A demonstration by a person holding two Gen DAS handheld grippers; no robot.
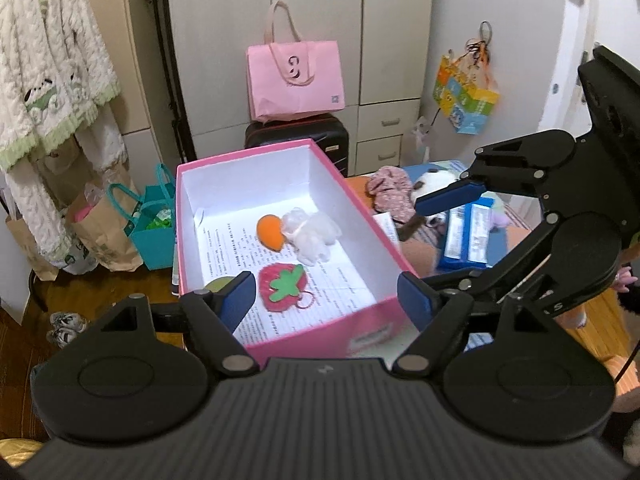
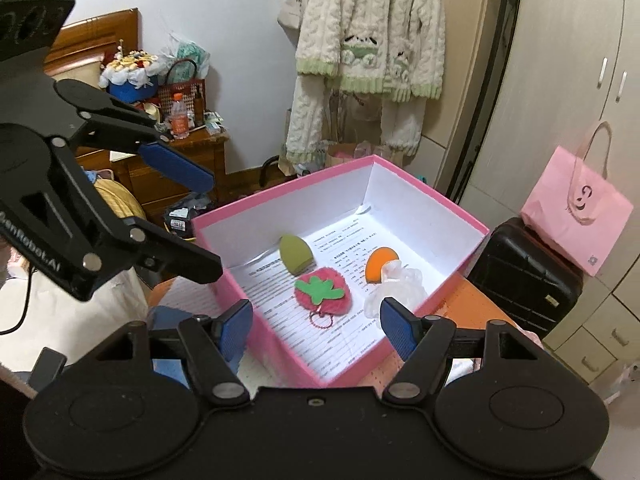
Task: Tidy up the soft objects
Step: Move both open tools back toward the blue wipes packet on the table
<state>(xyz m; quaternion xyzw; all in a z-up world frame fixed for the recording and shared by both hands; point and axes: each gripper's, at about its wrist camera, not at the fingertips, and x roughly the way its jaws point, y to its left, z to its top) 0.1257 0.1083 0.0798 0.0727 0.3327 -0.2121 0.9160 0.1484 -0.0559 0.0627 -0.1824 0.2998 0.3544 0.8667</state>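
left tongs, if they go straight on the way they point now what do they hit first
Most likely the strawberry plush on the papers in the pink box. The open left tongs frame it, though depth is hard to judge.

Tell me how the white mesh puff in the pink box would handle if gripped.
The white mesh puff looks gathered and airy, so it is probably very light and would squash flat. Its loose folds might snag on a claw pad.
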